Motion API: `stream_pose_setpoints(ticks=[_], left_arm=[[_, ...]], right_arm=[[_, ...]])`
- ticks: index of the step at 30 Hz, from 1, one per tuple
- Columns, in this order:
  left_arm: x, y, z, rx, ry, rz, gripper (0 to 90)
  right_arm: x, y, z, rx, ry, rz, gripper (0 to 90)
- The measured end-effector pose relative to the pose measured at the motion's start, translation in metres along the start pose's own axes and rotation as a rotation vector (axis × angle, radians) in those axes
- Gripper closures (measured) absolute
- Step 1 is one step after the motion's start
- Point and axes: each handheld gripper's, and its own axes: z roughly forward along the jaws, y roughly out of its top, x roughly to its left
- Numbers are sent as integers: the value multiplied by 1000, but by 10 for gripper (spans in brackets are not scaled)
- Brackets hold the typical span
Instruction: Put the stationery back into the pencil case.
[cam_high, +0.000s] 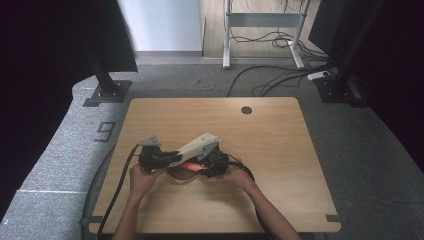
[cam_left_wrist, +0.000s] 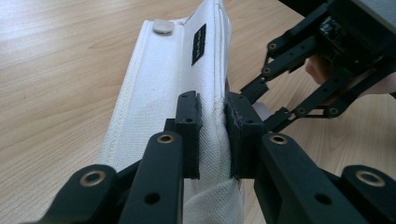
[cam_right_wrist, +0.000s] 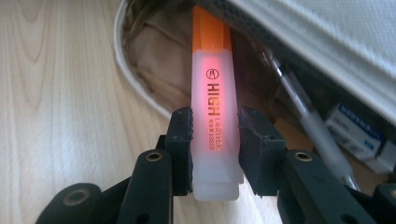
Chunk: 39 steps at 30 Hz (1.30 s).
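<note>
Right fingers (cam_right_wrist: 180, 140) pinch the highlighter (cam_right_wrist: 214, 112) at the pencil case (cam_left_wrist: 159, 93) mouth; left gripper (cam_left_wrist: 212, 135) clamps its flap; I keep the barrel in line with the opening.

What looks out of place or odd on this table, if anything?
Nothing stands out. The left gripper pinches the white pencil case open on the table, and the right gripper holds an orange highlighter at its mouth.

My right gripper (cam_right_wrist: 215, 149) clamps an orange highlighter (cam_right_wrist: 214, 121), cap pointing to 12 o'clock into the open white pencil case (cam_right_wrist: 327, 42). Pen (cam_right_wrist: 308, 116) and eraser (cam_right_wrist: 359, 135) inside at 3 o'clock. Wooden table (cam_right_wrist: 60, 102) at 9.
</note>
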Motion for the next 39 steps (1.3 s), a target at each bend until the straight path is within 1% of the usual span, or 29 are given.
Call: stream_pose_setpoints(ticks=[2, 3, 8, 11, 12, 13, 14, 16, 17, 18, 19, 24, 28, 29, 31, 32, 33, 34, 35, 38, 39], left_arm=[[0, 0, 0, 0, -1, 0, 764], [0, 0, 0, 1, -3, 0, 764], [0, 0, 1, 3, -4, 0, 764], [0, 0, 1, 5, -4, 0, 763], [0, 0, 1, 5, -4, 0, 764], [0, 0, 1, 6, -4, 0, 763], [0, 0, 1, 6, -4, 0, 763], [0, 0, 1, 7, -4, 0, 763], [0, 0, 1, 6, -4, 0, 763], [0, 0, 1, 6, -4, 0, 763], [0, 0, 1, 7, -5, 0, 763], [0, 0, 1, 7, -5, -1, 763], [0, 0, 1, 7, -5, -1, 762], [0, -1, 1, 8, -6, -3, 762], [0, -1, 1, 8, -7, -2, 762], [0, -1, 1, 9, -6, -2, 762], [0, -1, 1, 9, -6, -1, 761], [0, -1, 2, 8, -6, -3, 761], [0, -1, 2, 7, -7, -4, 761], [-1, -1, 2, 10, -6, -1, 760], [-1, -1, 2, 12, -6, 0, 760]], right_arm=[[-2, 3, 3, -1, -1, 0, 650], [-2, 6, 7, 5, -4, -8, 649], [-4, 10, 15, 12, -6, -13, 649], [-6, 12, 23, 12, -6, -6, 642], [-6, 12, 23, 12, -6, -6, 642], [-8, 12, 24, 10, -4, 13, 625], [-8, 12, 24, 10, -4, 13, 625], [-9, 12, 24, 13, -19, 14, 564], [-10, 10, 23, 20, -30, 22, 518], [-10, 10, 23, 20, -30, 22, 518], [-9, 8, 20, 24, -40, 27, 491], [-8, 1, 11, 15, -72, 58, 483], [-7, -5, 6, 22, -83, 66, 507], [-6, -9, 3, 25, -98, 77, 538], [-7, -11, 2, 24, -95, 85, 555], [-7, -13, 2, 24, -92, 93, 576], [-6, -15, 1, 26, -93, 95, 618], [-6, -15, 1, 26, -93, 95, 618], [-4, -16, 1, 21, -95, 101, 649], [-5, -15, 1, 13, -104, 110, 657], [-6, -14, 2, 4, -104, 117, 708]])
